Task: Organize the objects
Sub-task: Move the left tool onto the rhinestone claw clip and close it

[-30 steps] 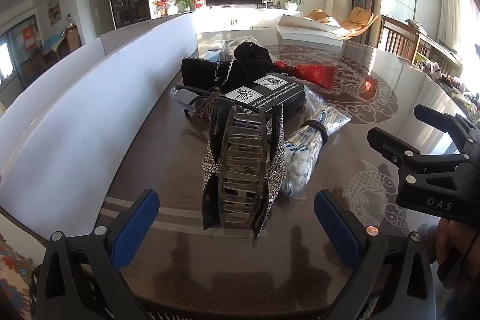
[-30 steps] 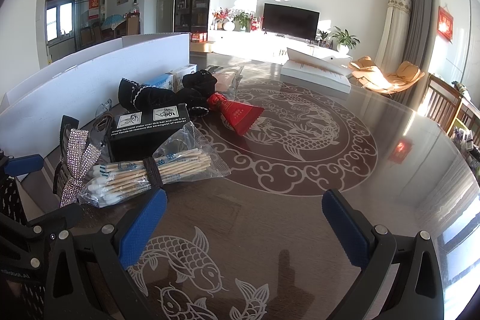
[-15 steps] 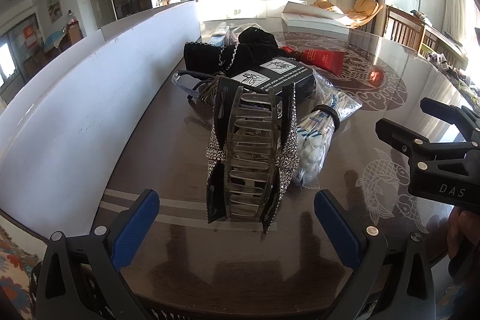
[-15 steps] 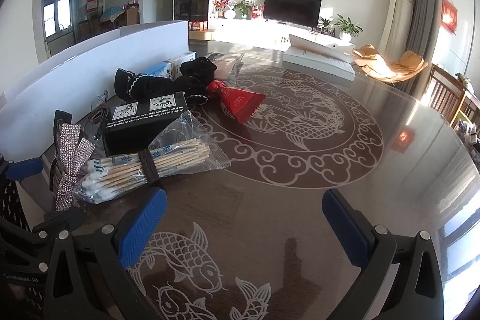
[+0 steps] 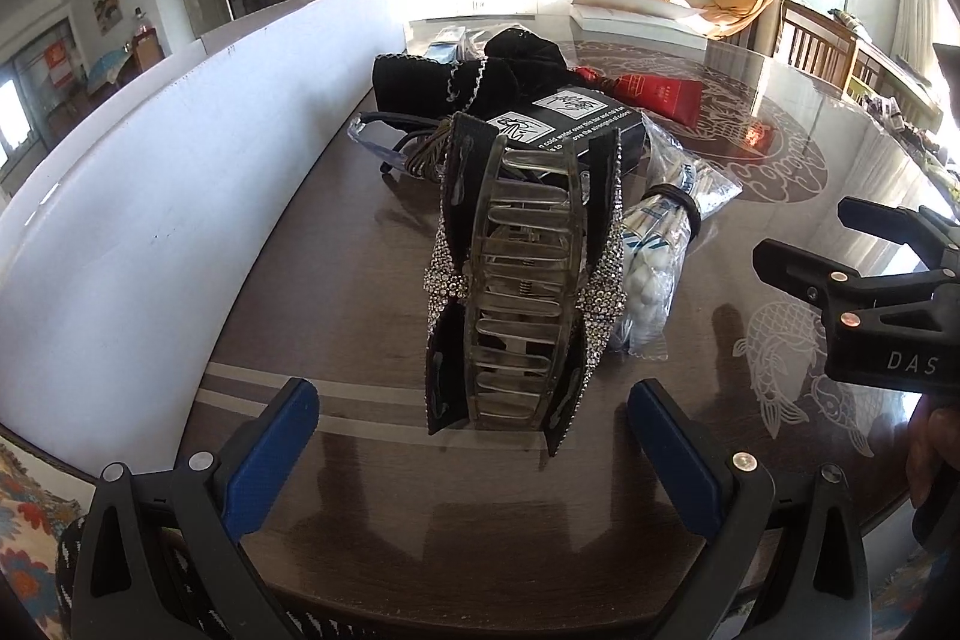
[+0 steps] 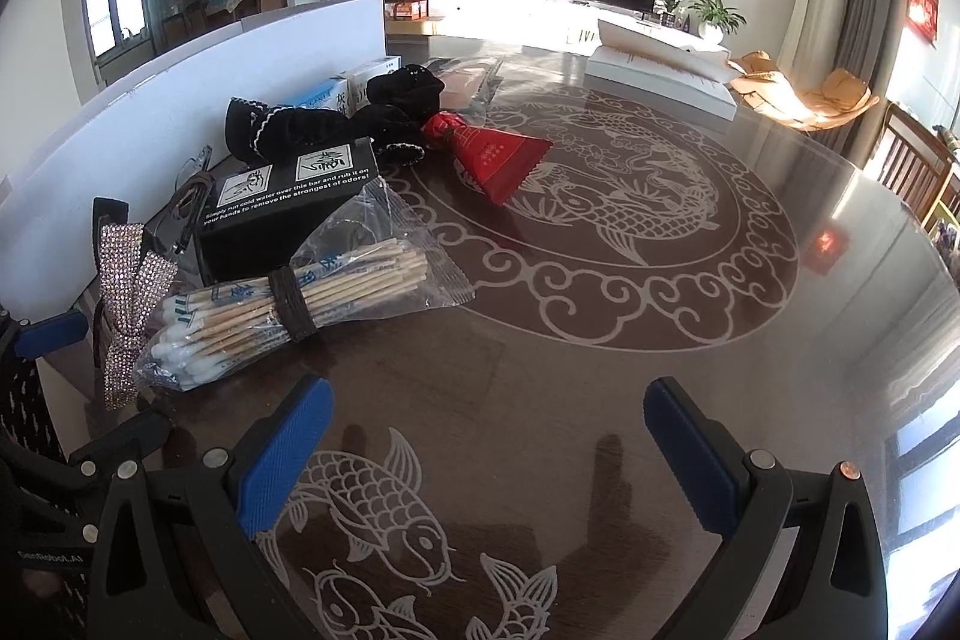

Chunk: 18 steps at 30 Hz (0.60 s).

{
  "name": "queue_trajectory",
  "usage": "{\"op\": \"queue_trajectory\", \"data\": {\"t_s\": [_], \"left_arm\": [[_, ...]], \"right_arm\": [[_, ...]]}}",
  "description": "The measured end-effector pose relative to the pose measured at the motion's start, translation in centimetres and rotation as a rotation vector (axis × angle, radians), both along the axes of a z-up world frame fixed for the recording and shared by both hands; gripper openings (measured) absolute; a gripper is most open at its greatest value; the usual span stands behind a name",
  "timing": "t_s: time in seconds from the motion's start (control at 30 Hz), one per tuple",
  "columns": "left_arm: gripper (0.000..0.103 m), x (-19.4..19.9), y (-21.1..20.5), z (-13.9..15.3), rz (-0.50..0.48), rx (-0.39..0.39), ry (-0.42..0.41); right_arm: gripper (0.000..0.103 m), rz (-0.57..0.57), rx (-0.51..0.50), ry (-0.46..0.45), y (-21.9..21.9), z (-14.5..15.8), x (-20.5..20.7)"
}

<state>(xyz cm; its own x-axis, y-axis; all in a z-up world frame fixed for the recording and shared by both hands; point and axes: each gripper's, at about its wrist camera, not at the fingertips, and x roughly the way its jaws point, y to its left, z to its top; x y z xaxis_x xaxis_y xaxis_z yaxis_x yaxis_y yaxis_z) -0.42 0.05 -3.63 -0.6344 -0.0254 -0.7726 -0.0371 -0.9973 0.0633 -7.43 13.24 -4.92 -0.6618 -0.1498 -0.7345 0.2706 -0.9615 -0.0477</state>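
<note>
A large hair claw clip (image 5: 522,280) with a rhinestone bow (image 6: 123,304) stands on the dark table just ahead of my open left gripper (image 5: 474,436), nothing between the fingers. Beside it lies a bag of cotton swabs (image 6: 288,298) (image 5: 660,250), and behind it a black box (image 6: 288,208) (image 5: 570,124). Further back are glasses (image 5: 384,142), black fabric items (image 6: 336,118) and a red pouch (image 6: 498,154). My right gripper (image 6: 486,442) is open over bare table with a fish pattern; it also shows at the right in the left wrist view (image 5: 840,244).
A white board (image 5: 180,172) stands along the table's left side. A white flat box (image 6: 660,64) and small white cartons (image 6: 354,85) lie at the far end. The table edge (image 5: 420,610) is close below my left gripper. A hand (image 5: 930,454) holds the right gripper.
My left gripper has moved closer to the hair claw clip, which looms larger. The right gripper has shifted slightly forward and left; objects have not moved.
</note>
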Motion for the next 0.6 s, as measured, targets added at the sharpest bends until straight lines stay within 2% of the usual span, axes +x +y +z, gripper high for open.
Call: {"op": "queue_trajectory", "data": {"t_s": [0.6], "left_arm": [[0.103, -0.35, -0.42, -0.14, 0.007, 0.054, -0.027]], "right_arm": [[0.103, -0.007, -0.002, 0.007, 0.09, 0.17, 0.05]]}}
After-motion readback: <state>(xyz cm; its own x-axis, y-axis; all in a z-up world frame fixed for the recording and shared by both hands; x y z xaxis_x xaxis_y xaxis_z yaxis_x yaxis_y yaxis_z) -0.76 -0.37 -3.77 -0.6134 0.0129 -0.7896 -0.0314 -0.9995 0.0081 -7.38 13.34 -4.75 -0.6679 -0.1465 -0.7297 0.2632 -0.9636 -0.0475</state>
